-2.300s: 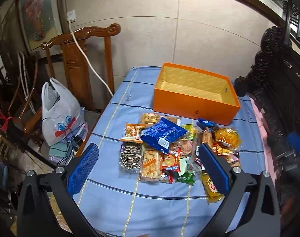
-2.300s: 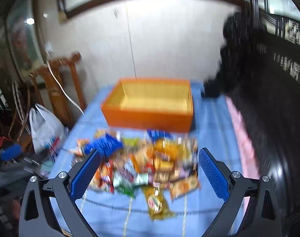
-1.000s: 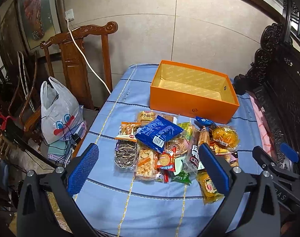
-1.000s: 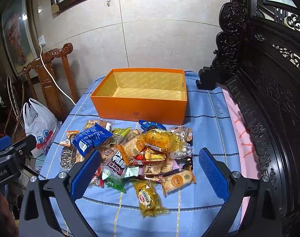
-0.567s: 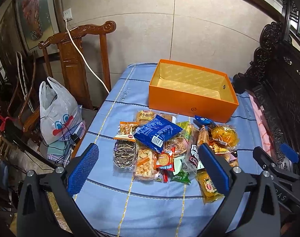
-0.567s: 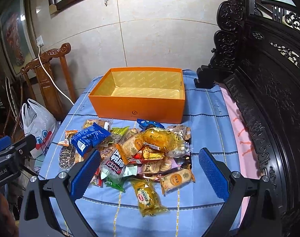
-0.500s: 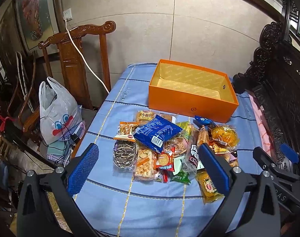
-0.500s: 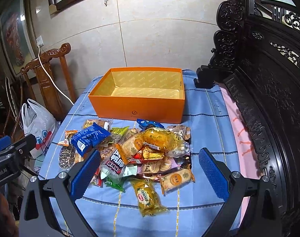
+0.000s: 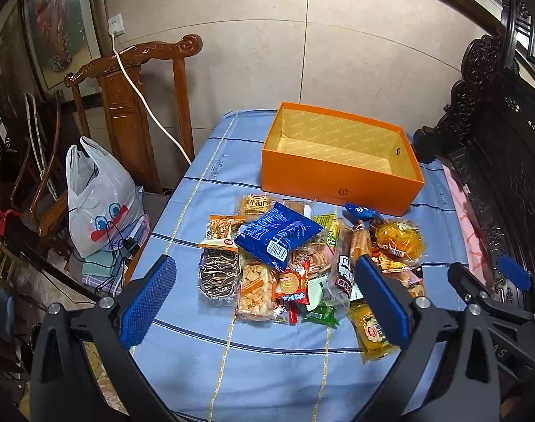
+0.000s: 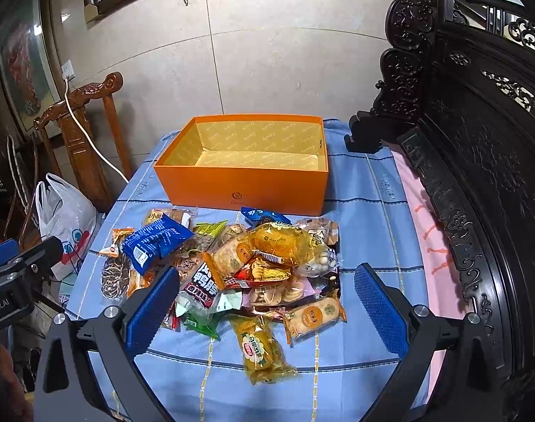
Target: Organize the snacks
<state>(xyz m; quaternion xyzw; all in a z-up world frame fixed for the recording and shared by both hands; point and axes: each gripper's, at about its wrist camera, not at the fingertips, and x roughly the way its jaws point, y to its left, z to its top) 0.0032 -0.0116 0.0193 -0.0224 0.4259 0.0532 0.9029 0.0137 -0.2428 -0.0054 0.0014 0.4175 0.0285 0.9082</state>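
Right wrist shows both grippers, left (image 9: 263,299) and right (image 10: 265,302), spread wide, empty, near the snacks (image 10: 232,263); box (image 10: 246,183) sits beyond. I'd pinch an edge packet first.

Orange box (image 9: 337,184) noted, interior yellow with repeated print. Bench (image 9: 267,379) covered in light blue cloth, lined with dark blue and yellow stripes. Blue packet (image 9: 279,234) observed; gripper pads (image 9: 148,302) textured blue.
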